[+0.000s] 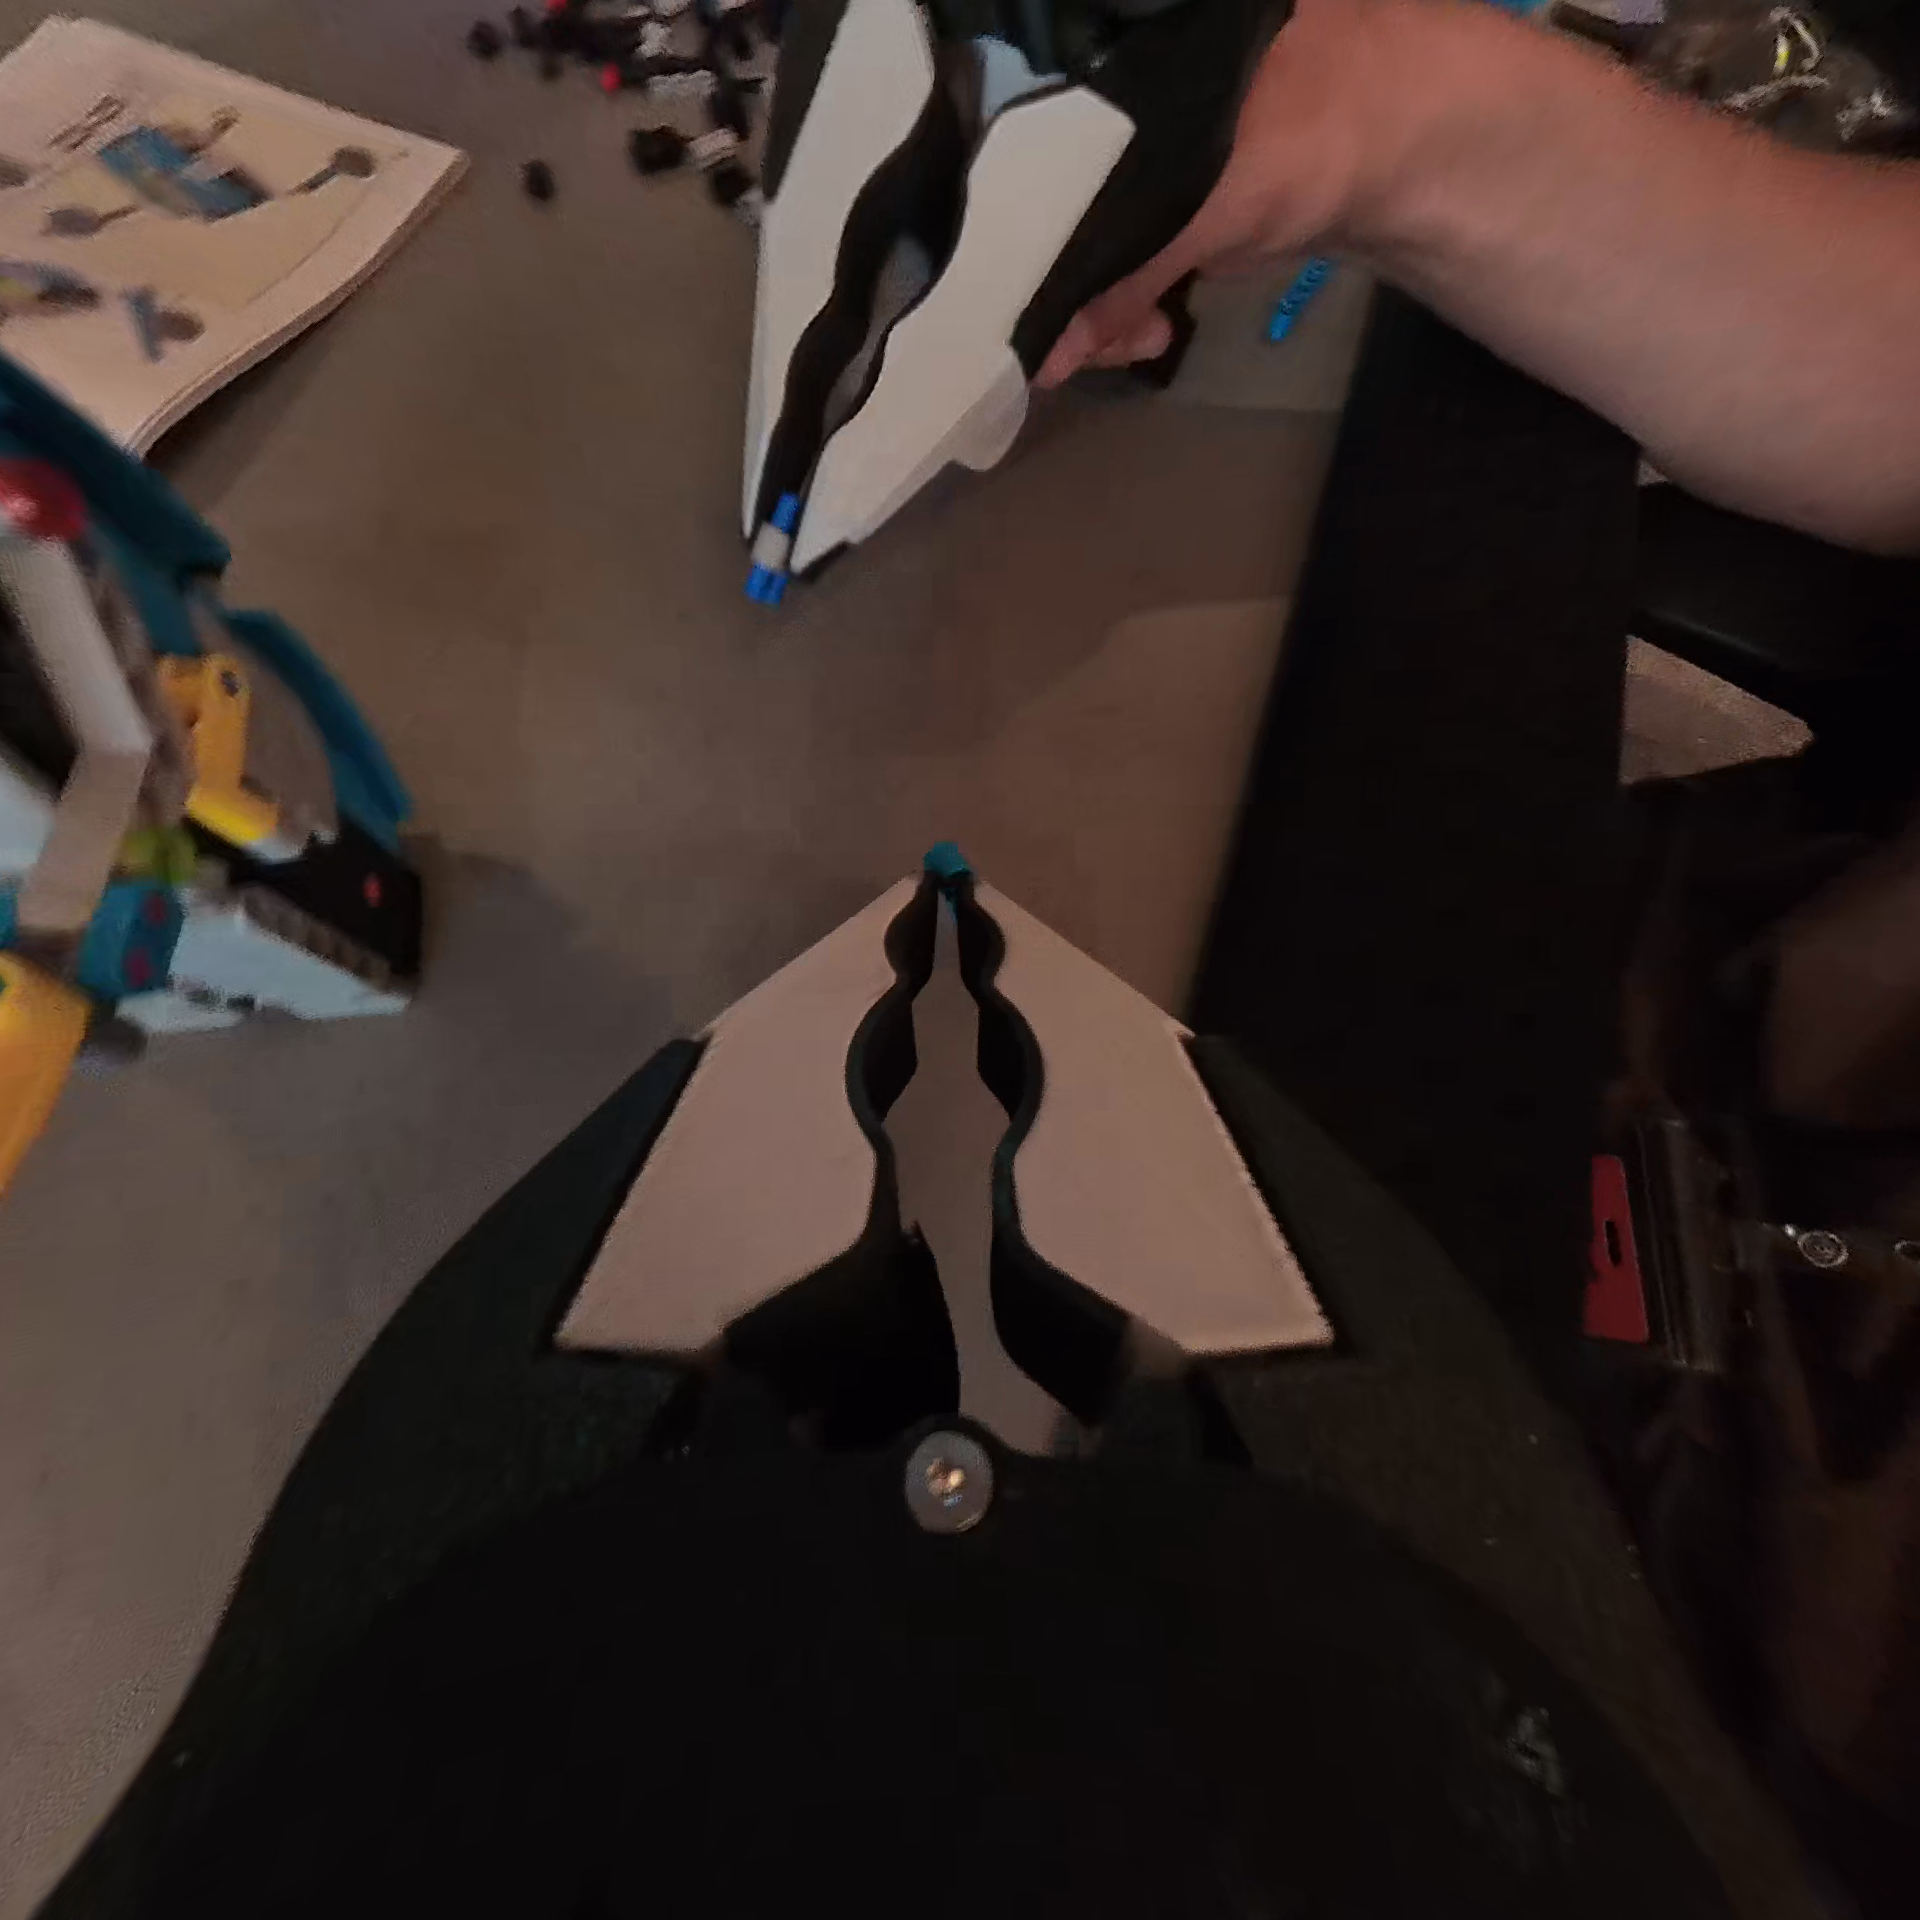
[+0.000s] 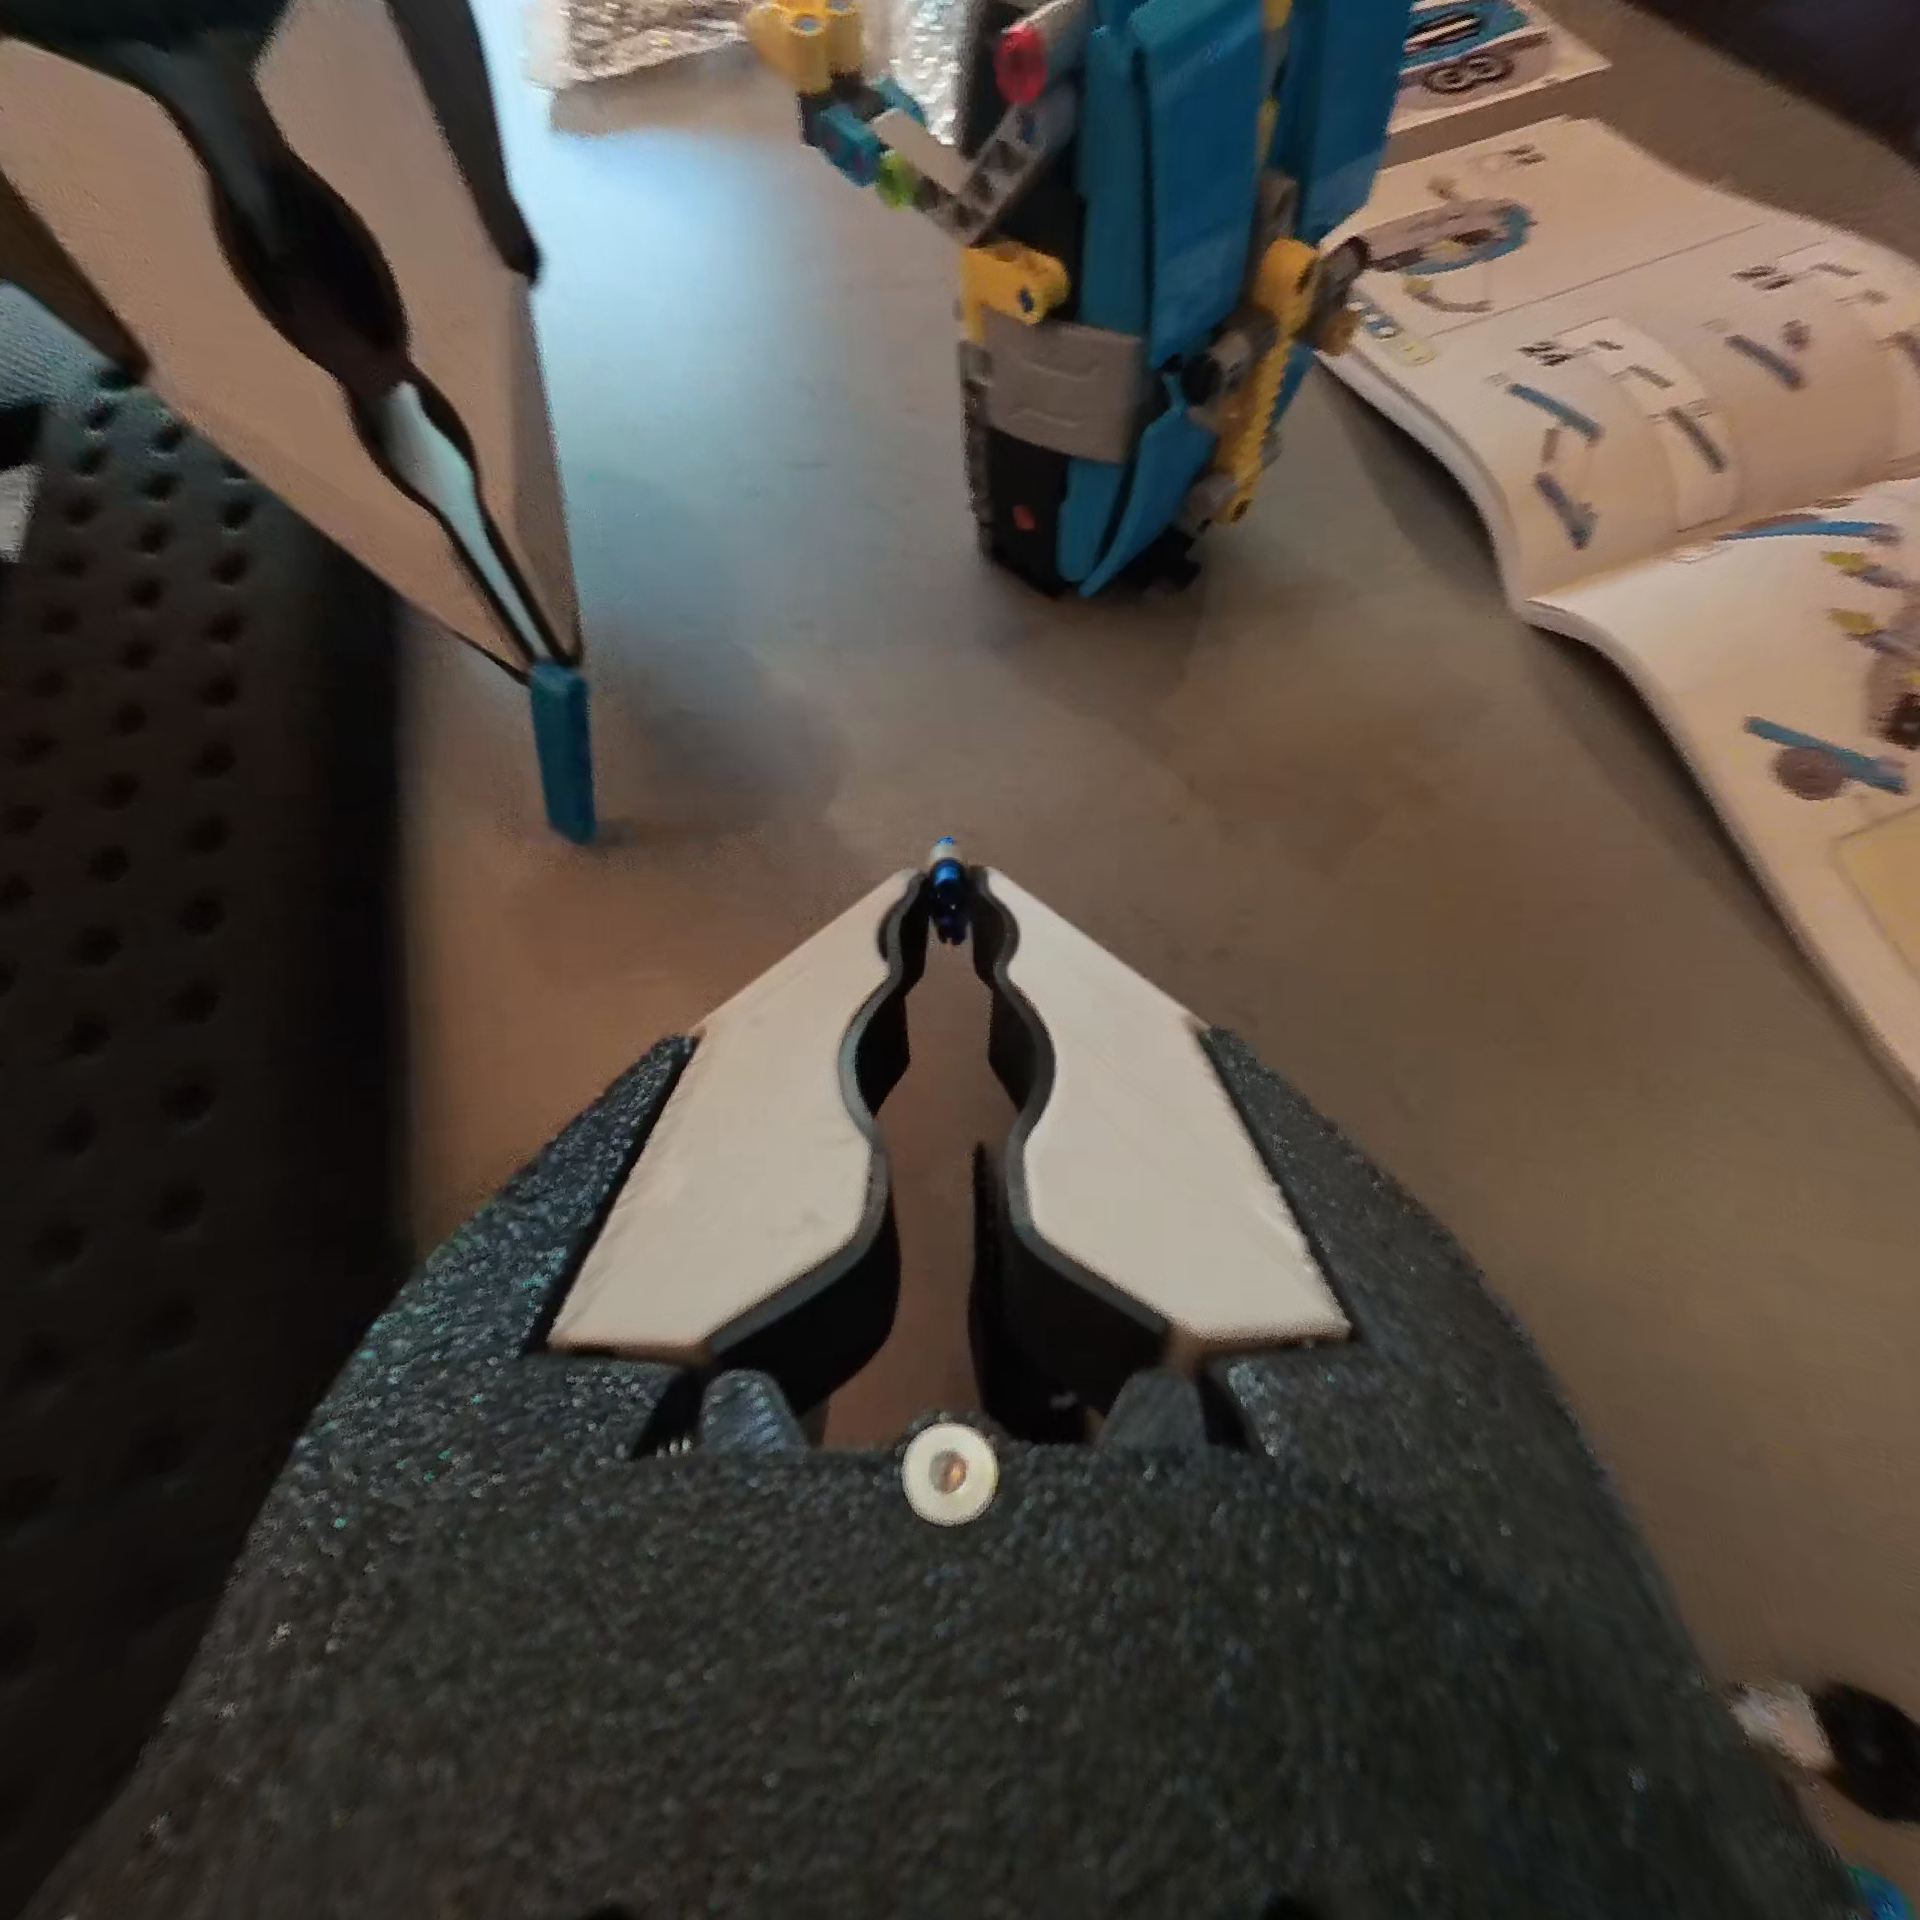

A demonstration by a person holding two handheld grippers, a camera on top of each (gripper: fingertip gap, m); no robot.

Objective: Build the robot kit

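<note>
A smooth teal plastic beam (image 2: 564, 750), flat and oblong, is pinched by one end between the closed white tips of the left gripper (image 2: 551, 657), hanging just above the matte grey table (image 2: 1247, 831). A small blue and white ribbed peg (image 2: 945, 883) is clamped in the right gripper (image 2: 948, 896). A blocky teal, yellow and black brick model (image 2: 1132, 312) stands beyond, beside an open paper booklet (image 2: 1662, 416).

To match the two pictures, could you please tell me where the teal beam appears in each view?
Left wrist view: only its end shows, at centre, pinched in the left hand-held gripper.
Right wrist view: left of centre, hanging from that gripper's tips.
Shared landmark: the brick model.
</note>
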